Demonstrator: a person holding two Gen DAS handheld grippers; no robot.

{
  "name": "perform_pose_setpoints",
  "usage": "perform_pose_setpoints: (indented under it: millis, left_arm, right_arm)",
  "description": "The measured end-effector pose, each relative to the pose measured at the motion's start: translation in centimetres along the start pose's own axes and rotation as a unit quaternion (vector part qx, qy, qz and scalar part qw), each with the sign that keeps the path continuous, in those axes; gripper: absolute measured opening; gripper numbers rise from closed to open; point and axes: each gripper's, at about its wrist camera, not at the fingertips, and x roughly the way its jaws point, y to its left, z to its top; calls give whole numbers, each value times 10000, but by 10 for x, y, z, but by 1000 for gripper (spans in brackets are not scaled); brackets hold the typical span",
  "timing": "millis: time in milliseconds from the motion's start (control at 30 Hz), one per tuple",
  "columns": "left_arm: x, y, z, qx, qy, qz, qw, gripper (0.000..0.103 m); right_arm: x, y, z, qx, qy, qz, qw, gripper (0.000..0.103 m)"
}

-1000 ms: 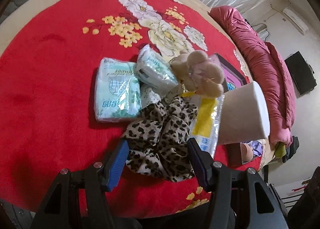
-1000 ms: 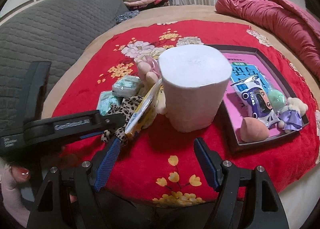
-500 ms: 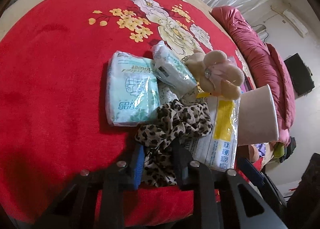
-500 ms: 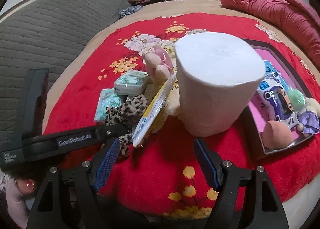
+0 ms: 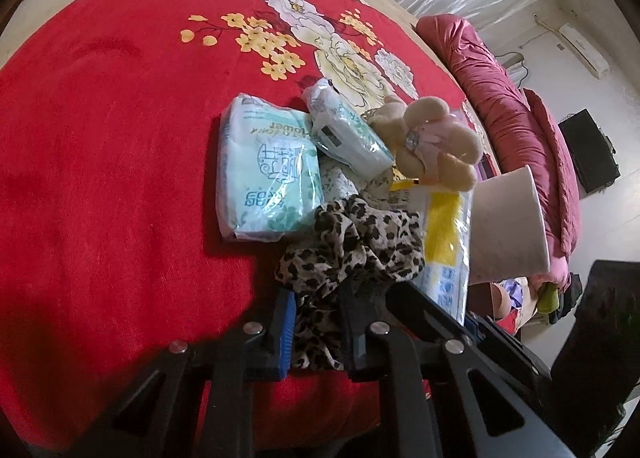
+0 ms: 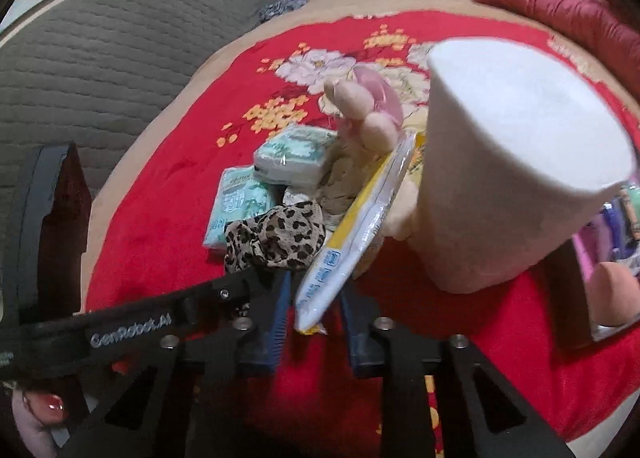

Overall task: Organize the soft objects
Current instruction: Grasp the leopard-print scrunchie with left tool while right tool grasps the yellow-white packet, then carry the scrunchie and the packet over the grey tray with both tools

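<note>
Closest to the left wrist camera, the left tool (image 5: 316, 324) has just been closing and now pinches the near folds of the crumpled leopard-print fabric piece (image 5: 352, 246), its blue pads sunk into the cloth; a low grip on a gathered edge probably suits a limp thing that would slip from a broad hold. Beside it, the right tool (image 6: 316, 318) has likewise just been closing, its pads drawn in around the lower corner of the flat yellow-and-white plastic packet (image 6: 356, 234), which leans up against the pile; whether the pads already press it cannot be told. Just behind the cloth lies a pale green plastic-wrapped tissue pack (image 5: 268, 174), with a smaller green wrapped pack (image 5: 344, 130) resting across its far corner and a beige plush toy with a pink bow (image 5: 432, 146) on top of the heap. A white paper roll (image 6: 516, 162) stands upright at the packet's right. All sit on the red flowered blanket (image 5: 100, 138) covering the bed, so the sorting looks barely begun. Farther off lies a rolled maroon quilt (image 5: 516, 122).
</note>
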Motion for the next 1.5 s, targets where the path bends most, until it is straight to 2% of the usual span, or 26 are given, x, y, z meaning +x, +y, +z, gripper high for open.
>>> perform_pose_setpoints:
  millis: [367, 467, 533, 600, 633, 667, 867, 933, 1000, 1133, 1500]
  left_arm:
    - [0, 4, -4, -117, -6, -28, 9999, 19]
    - [2, 3, -4, -107, 42, -22, 9999, 19]
    - [2, 1, -4, -77, 37, -3, 10000, 20]
    - [2, 0, -4, -60, 35, 3, 10000, 20]
    - [2, 0, -4, -70, 34, -2, 10000, 20]
    - [2, 0, -4, -80, 34, -8, 10000, 20]
    - [3, 0, -4, -80, 40, 0, 10000, 20]
    - [3, 1, -4, -105, 46, -30, 9999, 20]
    - [3, 1, -4, -90, 42, -21, 9999, 20]
    - [2, 1, -4, -80, 33, -14, 10000, 20]
    - [-13, -15, -12, 160, -120, 45, 9998, 19]
  right_arm:
    - [0, -7, -4, 109, 28, -55, 9999, 18]
    - [2, -23, -10, 630, 185, 201, 9976, 19]
    - [6, -35, -10, 1014, 227, 423, 9937, 22]
    - [9, -41, -9, 1251, 196, 534, 9905, 33]
    - [10, -41, -8, 1233, 179, 497, 9910, 37]
    - [11, -40, -8, 1197, 141, 371, 9920, 46]
    - [13, -30, -1, 931, 61, -70, 9956, 47]
    - [13, -26, 3, 760, 10, -201, 9969, 43]
    - [12, -20, 6, 543, -70, -195, 9983, 22]
    - [8, -5, 5, 52, -148, -276, 9995, 20]
    - [-35, -4, -6, -107, -372, -41, 9992, 16]
